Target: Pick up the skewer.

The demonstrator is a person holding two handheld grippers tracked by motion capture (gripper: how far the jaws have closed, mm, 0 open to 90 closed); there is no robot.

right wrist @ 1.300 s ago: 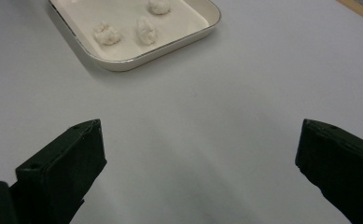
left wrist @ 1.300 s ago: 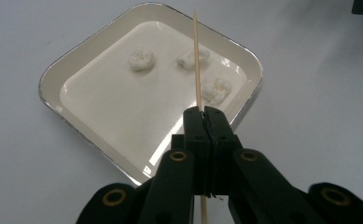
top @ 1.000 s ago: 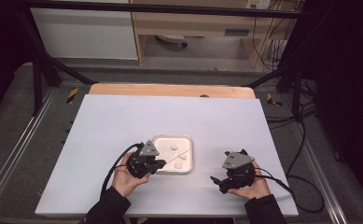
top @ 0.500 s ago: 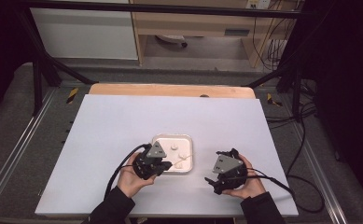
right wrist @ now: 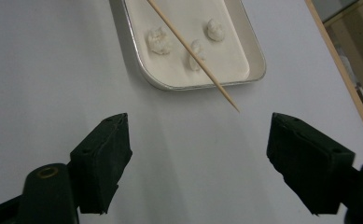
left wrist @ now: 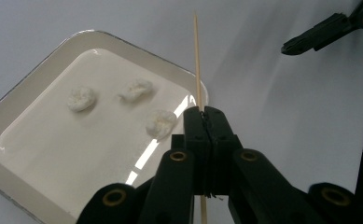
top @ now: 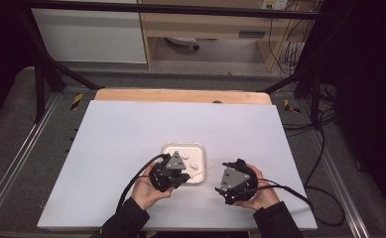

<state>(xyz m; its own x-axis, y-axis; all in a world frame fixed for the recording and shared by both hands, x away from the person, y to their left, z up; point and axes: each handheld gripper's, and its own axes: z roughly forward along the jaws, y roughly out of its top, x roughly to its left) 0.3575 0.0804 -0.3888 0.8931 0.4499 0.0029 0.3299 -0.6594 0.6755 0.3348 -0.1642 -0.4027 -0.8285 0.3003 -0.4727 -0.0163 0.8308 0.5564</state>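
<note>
The left tool (left wrist: 205, 116) is clamping a thin wooden skewer (left wrist: 198, 60) between its closed jaws, with the stick running straight on along the jaws' own line and its sharp tip sticking out well past them; in the high view the left tool (top: 169, 173) is sitting at the near edge of the white tray (top: 166, 148), and the skewer (top: 203, 171) is pointing away from the tray toward the right tool (top: 234, 181); the right tool (right wrist: 198, 156) is standing wide open with nothing between its jaws, aimed at the tray (right wrist: 254, 53), and the skewer's tip (right wrist: 235, 108) is hanging just ahead of it, between the two jaws' lines and above the bare table (right wrist: 53, 70); three small white lumps (left wrist: 161, 122) are lying apart in the tray, just beside the left tool; what the coming move seems to turn on is that the lumps are lying to the side of the skewer's long axis, not in front of its tip, so the stick will probably need turning back toward the nearest lump, with the left hand being nearer.
</note>
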